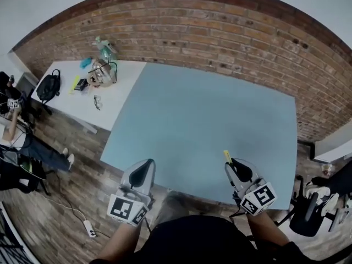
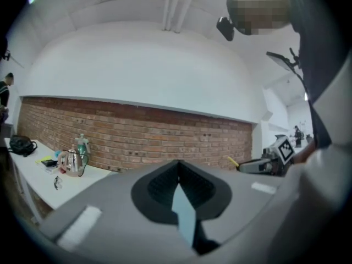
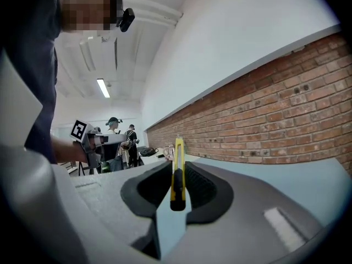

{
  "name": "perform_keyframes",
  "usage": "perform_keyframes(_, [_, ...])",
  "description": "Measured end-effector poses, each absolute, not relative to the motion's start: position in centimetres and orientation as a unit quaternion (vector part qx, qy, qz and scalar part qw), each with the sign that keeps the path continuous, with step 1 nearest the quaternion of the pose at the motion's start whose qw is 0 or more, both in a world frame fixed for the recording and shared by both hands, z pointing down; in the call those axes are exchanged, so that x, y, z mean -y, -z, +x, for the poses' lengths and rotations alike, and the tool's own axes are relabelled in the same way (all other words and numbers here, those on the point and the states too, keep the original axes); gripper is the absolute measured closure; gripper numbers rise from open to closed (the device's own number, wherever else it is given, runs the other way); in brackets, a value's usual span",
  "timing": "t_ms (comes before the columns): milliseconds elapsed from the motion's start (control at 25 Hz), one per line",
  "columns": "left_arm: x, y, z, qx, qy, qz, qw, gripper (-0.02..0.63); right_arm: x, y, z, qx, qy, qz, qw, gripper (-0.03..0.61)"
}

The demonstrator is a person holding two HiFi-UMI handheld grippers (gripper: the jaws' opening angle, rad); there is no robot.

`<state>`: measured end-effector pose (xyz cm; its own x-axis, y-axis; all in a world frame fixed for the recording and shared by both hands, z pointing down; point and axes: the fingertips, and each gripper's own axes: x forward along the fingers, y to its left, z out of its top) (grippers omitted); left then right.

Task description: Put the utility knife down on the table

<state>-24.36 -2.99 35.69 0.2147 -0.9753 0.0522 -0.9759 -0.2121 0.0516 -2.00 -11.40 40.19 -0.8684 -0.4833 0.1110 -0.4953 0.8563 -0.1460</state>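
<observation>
A yellow and black utility knife (image 3: pixel 177 172) stands upright on edge between the jaws of my right gripper (image 3: pixel 177 175), which is shut on it; its yellow tip (image 1: pixel 226 156) pokes out ahead of the right gripper (image 1: pixel 234 168) over the near edge of the pale blue table (image 1: pixel 203 114). My left gripper (image 1: pixel 142 172) hovers at the table's near left edge. In the left gripper view its jaws (image 2: pixel 179 188) meet with nothing between them, and the right gripper with the knife (image 2: pixel 235 163) shows at the right.
A white side table (image 1: pixel 118 100) at the far left carries a kettle (image 1: pixel 100 73), a spray bottle (image 1: pixel 104 47), glasses and small items. A brick wall (image 1: pixel 220 37) runs behind. A black bag (image 1: pixel 48 87), chairs and a seated person (image 1: pixel 33 147) are at the left.
</observation>
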Motion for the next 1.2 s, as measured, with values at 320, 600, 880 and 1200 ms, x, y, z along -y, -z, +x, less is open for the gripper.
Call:
perform_keyframes(320, [9.9,-36.1,-27.4,0.543,-0.012,0.838,0.055,0.611,14.4,-38.0,-6.4,0.944,-0.053,0.323,0.039,0.503])
perform_keyframes(600, [14.1,-38.0,-27.5,0.466,-0.017,0.881,0.073,0.611,16.5,-37.0,-6.7,0.914,-0.047,0.400,0.038,0.503])
perform_keyframes(880, [17.6,-38.5,-25.6,0.413,-0.012,0.907,0.078,0.611,16.3,-34.5,-5.9,0.894,-0.046,0.445,0.026,0.503])
perform_keyframes(1200, [19.6,-37.1,-23.3,0.401,-0.010,0.914,0.062,0.611,17.2,-34.4,-3.3,0.884,-0.045,0.464,0.027,0.503])
